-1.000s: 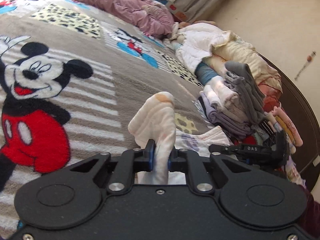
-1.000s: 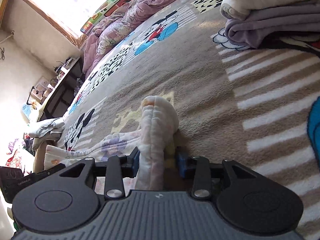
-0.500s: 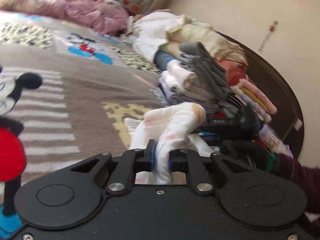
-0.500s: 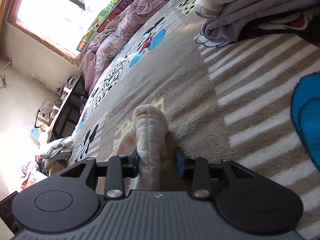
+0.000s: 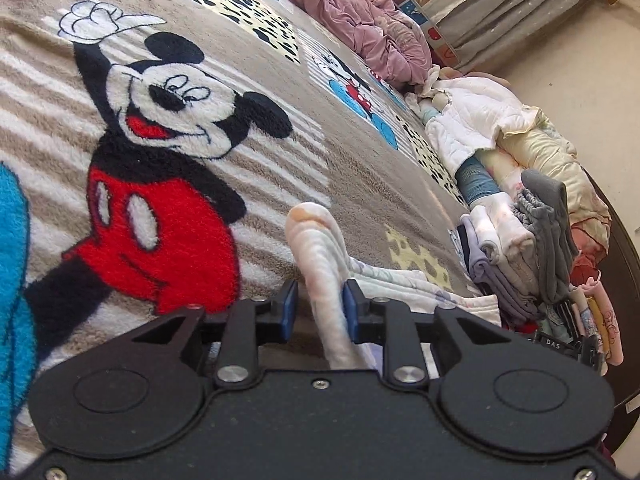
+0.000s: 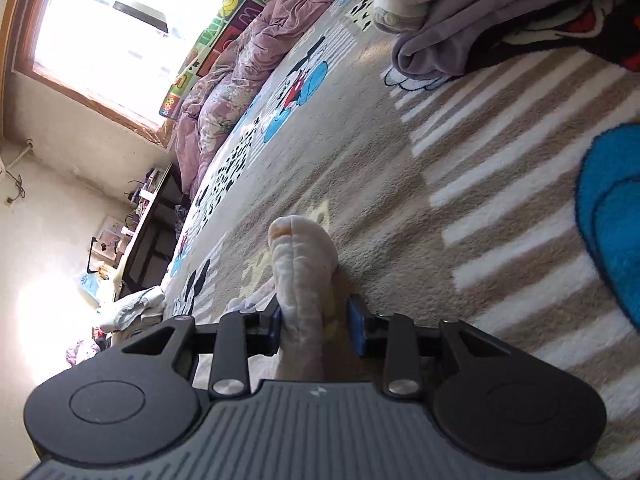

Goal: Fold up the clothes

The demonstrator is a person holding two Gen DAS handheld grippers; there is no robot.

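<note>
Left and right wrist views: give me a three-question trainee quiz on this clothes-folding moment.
1. True or false: the left gripper has a gap between its blue pads and the pale garment.
2. Multiple choice: where is the stack of folded clothes in the left wrist view? A) left of the garment B) right of the garment C) under the gripper
3. Fill in: the right gripper has a bunched fold of the ___ between its fingers.

Key: 1 true, the left pad stands clear of the cloth; 2 B; 3 garment.
</note>
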